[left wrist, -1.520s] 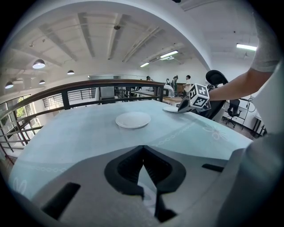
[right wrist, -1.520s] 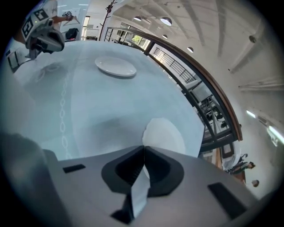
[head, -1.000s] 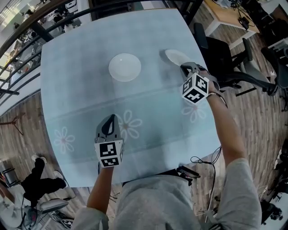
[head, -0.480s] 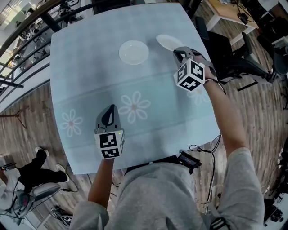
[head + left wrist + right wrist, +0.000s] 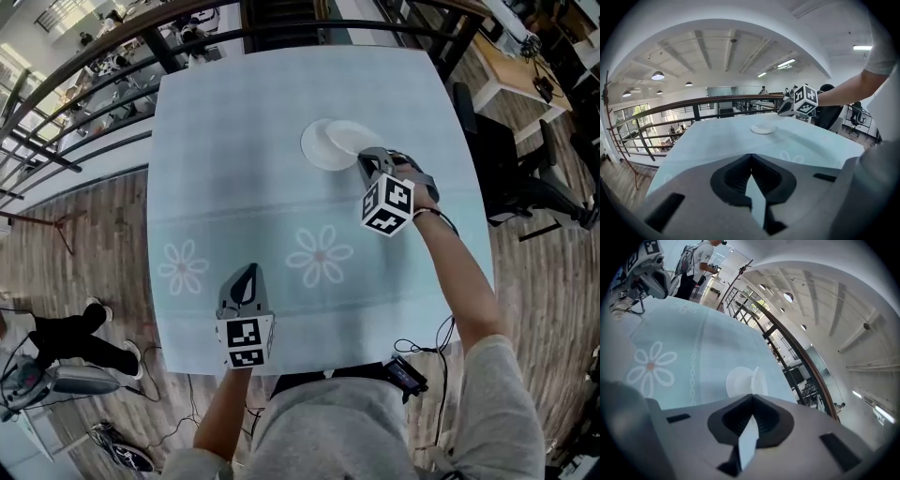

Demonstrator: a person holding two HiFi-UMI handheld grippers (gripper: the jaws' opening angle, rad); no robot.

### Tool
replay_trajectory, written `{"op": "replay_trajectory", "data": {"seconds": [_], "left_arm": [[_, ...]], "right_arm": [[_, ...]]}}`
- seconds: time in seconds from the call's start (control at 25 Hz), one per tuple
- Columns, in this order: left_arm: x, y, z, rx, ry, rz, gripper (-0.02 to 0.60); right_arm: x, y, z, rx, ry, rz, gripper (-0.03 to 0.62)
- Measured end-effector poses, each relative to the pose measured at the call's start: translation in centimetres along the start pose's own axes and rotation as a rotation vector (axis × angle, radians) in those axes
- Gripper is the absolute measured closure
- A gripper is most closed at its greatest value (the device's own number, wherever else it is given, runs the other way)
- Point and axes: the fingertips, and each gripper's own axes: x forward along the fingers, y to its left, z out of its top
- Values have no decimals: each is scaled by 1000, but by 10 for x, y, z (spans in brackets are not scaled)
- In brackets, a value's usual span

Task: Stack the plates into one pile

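Right claw (image 5: 364, 157) — clamps tight on the rim of a plate (image 5: 757, 379), holds it tilted on edge just ahead of the jaws. Just past that, slightly left: second plate (image 5: 323, 145), flat on the table (image 5: 234, 112). Left claw (image 5: 246, 277) — shut, empty, well back from both plates.

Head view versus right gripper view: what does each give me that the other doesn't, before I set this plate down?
Head view only: the whole table, with the right gripper seen from above. Right gripper view only: the jaws shut on the rim of the held plate, which stands edge-on. Both: the held plate close by the resting plate, and the left gripper.
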Motion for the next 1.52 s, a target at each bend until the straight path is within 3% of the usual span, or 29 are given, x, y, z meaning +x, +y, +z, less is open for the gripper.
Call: {"op": "replay_trajectory", "data": {"seconds": [0.16, 0.48, 0.64, 0.76, 0.92, 1.16, 1.36, 1.52], "left_arm": [[-5, 14, -13, -29, 7, 36, 563], [-21, 27, -37, -78, 33, 69, 563], [-28, 31, -46, -89, 42, 80, 563], [-34, 34, -45, -83, 35, 78, 563], [-34, 35, -34, -75, 4, 82, 563], [-56, 17, -21, -46, -29, 31, 563], [-69, -4, 7, -14, -88, -41, 561], [-91, -24, 30, 5, -152, -92, 563]], "right_arm": [[33, 22, 13, -66, 6, 21, 568], [74, 63, 19, -65, 35, 116, 566], [77, 72, 13, 58, 56, 163, 563], [70, 77, 11, 183, 56, 215, 436], [57, 55, 21, 242, 10, 169, 431], [-36, 47, 30, 365, -103, 89, 442], [-163, 21, 27, 421, -222, -58, 557], [-270, 20, 20, 601, -318, -163, 566]]}}
